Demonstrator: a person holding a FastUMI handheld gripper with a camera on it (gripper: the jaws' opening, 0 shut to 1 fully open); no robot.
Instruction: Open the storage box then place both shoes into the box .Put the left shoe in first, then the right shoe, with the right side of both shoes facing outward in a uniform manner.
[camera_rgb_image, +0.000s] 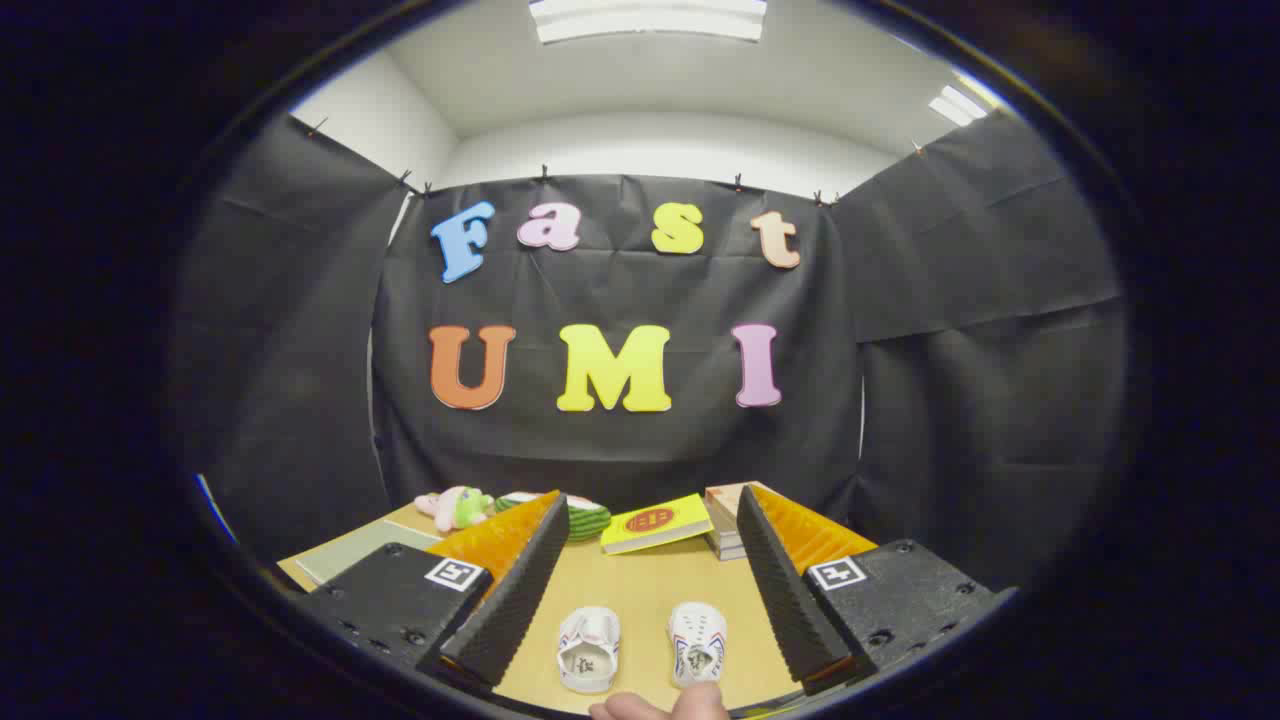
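Light wooden table (640, 590), pair of small white fabric shoes (640, 645) side by side near the front edge, yellow book (655, 523), stacked books (724, 520), green-striped soft item (588, 517), pink-and-green plush toy (455, 507), pale green flat sheet (350, 548).

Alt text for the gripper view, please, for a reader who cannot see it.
The gripper hangs open above a wooden table, with two small white shoes side by side between its fingers. Fingertips of a hand show near the shoes; beyond lie a yellow book and plush toys.
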